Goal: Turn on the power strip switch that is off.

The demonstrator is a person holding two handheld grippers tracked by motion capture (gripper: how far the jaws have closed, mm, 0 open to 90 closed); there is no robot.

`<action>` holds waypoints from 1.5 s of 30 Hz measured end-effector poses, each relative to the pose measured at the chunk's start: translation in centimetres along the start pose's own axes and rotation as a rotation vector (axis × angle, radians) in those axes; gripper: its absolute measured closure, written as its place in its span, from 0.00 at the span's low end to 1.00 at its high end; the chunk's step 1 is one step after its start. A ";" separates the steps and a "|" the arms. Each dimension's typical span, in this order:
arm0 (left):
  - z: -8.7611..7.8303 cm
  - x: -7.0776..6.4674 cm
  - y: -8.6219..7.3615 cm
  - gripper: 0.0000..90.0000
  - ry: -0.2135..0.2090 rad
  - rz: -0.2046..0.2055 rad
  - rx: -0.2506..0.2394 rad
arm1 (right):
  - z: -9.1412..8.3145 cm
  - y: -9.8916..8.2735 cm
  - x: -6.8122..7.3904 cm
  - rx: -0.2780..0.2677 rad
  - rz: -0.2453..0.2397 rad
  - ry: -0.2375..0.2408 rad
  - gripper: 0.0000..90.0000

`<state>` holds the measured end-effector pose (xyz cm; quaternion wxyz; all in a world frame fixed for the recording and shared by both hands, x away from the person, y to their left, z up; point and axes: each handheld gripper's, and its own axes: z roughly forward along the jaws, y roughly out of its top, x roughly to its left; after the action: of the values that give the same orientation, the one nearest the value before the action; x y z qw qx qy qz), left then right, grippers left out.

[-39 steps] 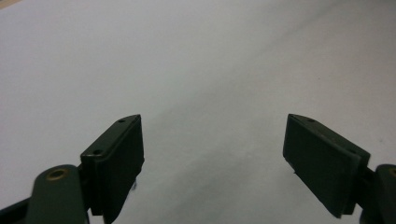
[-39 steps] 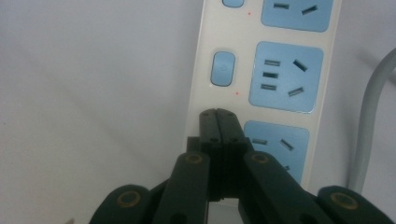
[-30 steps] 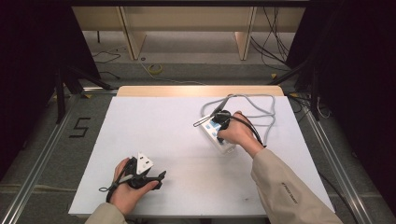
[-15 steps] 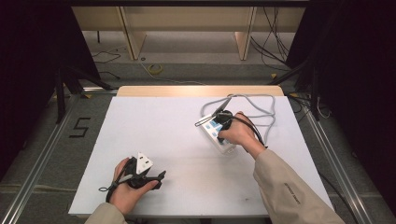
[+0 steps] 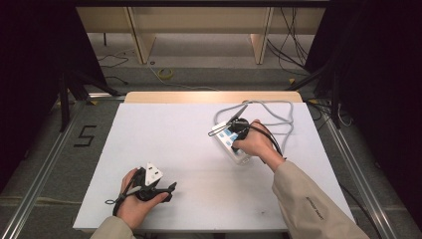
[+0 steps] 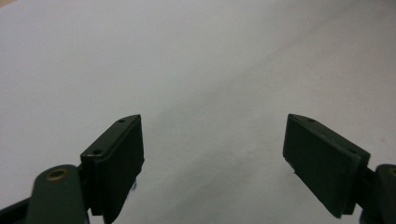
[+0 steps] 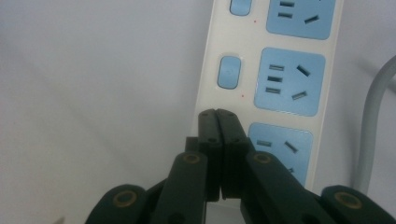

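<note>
Right gripper, jaws pressed together and empty, sits over the white power strip with blue sockets at frame centre-right. Left gripper, jaws wide apart, rests lower left on the white table.

One power strip lies on the tabletop, toward its right edge, with one grey cable attached. The right gripper view shows three blue sockets and two blue switch buttons on it. Two claws are present: left claw, right claw.
</note>
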<state>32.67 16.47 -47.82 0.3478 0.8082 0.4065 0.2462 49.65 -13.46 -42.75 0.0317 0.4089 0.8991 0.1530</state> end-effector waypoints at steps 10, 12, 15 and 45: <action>0.0 -0.1 0.0 0.22 0.002 0.000 0.001 | -1.0 -0.9 -0.1 -0.021 -0.004 0.008 0.94; 0.0 -0.1 0.0 0.22 0.002 0.001 0.001 | -1.3 -1.3 -0.2 -0.034 -0.008 0.021 0.93; 0.0 -0.1 0.0 0.22 0.003 0.002 0.001 | -1.8 -2.0 -0.3 -0.053 -0.013 0.016 0.91; 0.1 0.0 -0.1 0.22 0.006 -0.001 0.013 | -3.2 -13.1 0.4 -0.231 -0.047 0.059 0.65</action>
<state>32.63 16.49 -47.97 0.3412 0.8095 0.4096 0.2460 39.31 -22.06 -43.58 0.0559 0.3768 0.8853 0.2669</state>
